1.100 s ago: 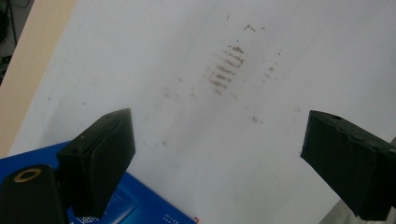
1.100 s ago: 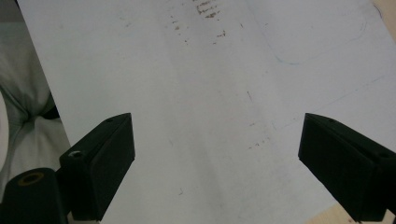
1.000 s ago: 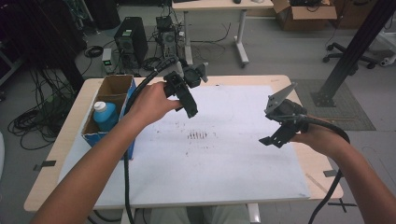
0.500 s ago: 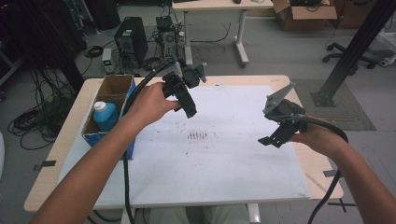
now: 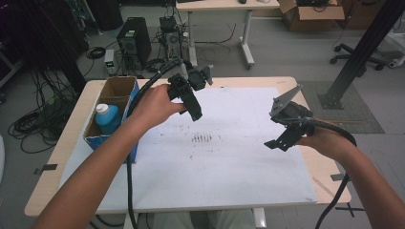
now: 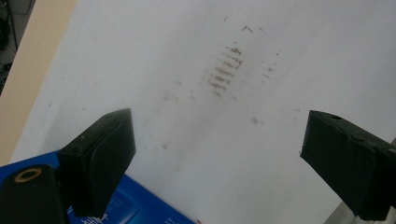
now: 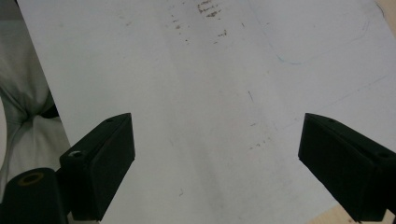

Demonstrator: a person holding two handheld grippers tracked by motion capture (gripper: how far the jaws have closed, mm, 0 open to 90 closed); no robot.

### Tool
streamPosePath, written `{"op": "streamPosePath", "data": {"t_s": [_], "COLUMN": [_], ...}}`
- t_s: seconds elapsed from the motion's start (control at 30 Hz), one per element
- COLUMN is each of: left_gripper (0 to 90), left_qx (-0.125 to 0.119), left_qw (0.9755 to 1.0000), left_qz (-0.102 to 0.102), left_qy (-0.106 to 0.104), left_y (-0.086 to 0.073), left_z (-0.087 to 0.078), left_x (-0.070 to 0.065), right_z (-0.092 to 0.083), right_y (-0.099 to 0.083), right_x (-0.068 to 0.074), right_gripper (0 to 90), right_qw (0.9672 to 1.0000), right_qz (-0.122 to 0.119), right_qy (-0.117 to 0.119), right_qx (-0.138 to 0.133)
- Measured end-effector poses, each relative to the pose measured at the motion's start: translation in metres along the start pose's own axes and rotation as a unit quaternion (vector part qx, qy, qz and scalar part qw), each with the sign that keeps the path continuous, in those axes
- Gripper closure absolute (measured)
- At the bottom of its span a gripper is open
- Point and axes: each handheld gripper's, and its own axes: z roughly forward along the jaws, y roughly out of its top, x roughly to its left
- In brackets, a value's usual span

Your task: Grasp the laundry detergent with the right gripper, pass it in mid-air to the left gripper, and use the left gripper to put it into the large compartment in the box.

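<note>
Overhead, the left hand-held gripper (image 5: pixel 191 98) hung above the upper middle of the frame, over the far part of a white sheet (image 5: pixel 224 167) that covered most of the wooden surface (image 5: pixel 62 157). In its own view its two black jaws stood wide apart with nothing between them, above a cluster of brown smudges (image 6: pixel 224 70) on the sheet. The right hand-held gripper (image 5: pixel 286 129) sat at the right of the frame, held over the sheet's right side, with a grey three-cornered plate on top and a black cable trailing toward the lower right corner. Its jaws, too, were spread wide and empty, with bare sheet below them and pale cloth (image 7: pixel 23 116) at the left edge of that view. At the left of the high view, a cardboard box (image 5: pixel 112 95) with a blue side rested on the surface, holding a blue bottle (image 5: pixel 107 117) with a white cap. Behind the surface, computers and cables lay on the floor.
</note>
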Motion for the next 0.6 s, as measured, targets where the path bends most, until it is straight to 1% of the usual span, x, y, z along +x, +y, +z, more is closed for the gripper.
{"op": "streamPosePath", "data": {"t_s": [0.07,0.6], "left_gripper": [10.2,10.2], "left_qx": [-0.001,0.001], "left_qw": [1.0000,1.0000], "left_qz": [0.003,0.002], "left_qy": [-0.001,-0.002], "left_y": [0.0002,-0.0013], "left_z": [0.0001,0.0002], "left_x": [-0.0002,0.0017], "right_z": [0.0001,0.0023], "right_y": [0.0001,0.0023], "right_x": [-0.0001,-0.0008], "right_gripper": [10.3,10.4], "right_qw": [1.0000,1.0000], "right_qz": [0.000,-0.003], "right_qy": [0.000,0.002], "right_qx": [0.001,0.000]}}
